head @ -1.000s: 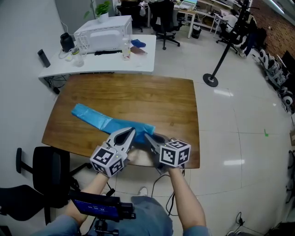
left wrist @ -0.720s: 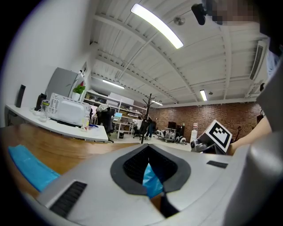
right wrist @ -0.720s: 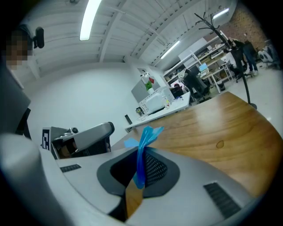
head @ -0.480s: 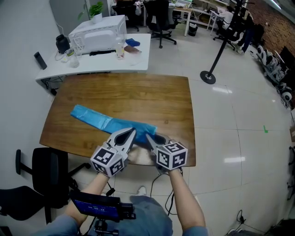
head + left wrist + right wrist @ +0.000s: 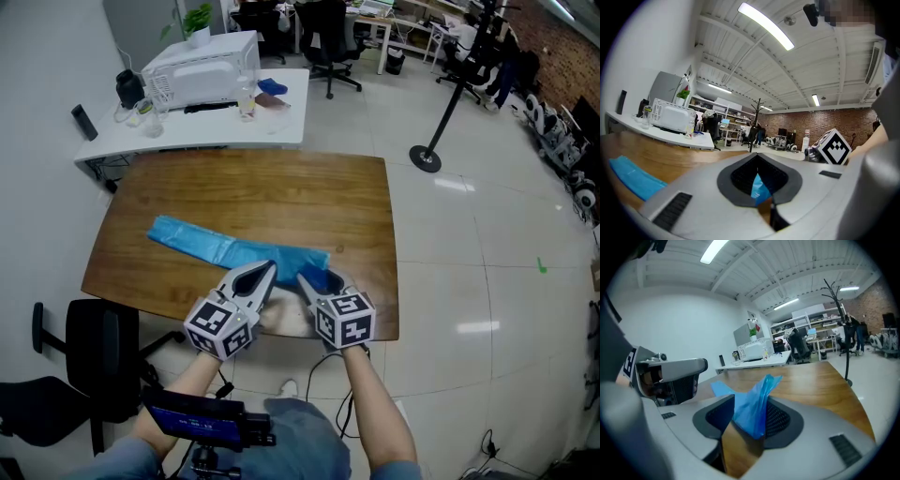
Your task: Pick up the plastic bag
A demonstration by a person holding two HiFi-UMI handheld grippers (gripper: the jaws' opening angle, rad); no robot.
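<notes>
**Right gripper lets go at the bag's near end, left one pinches on**

The bag, a long blue strip, lies flat across the near half of the desk. It runs from the desk's left side to the middle of its near edge, where its end is bunched up. Both grippers work at that near edge.

The left gripper is clenched. Its own view shows the pads almost together with a sliver of blue film caught between them, so it seems to hold the bag's edge.

The right gripper is released. Its jaws have just been opening, and a standing peak of crumpled film rises between them with no pad squeezing it.

The step in hand looks like a re-grip: nothing of the bag is off the desk yet beyond that raised fold. Next, the right jaws probably need to close on the peak, taking a thick pinch of film rather than one thin layer. Then both grippers would rise together so the long tail peels off the desk without slipping free.

Against the frame a second ago, the right gripper's cube shows a different face, so the wrist has rolled. The gripper also sits a little lower and nearer the desk's near edge. The bag's near end reaches slightly farther right and is more heaped. The left gripper looks unchanged.
</notes>
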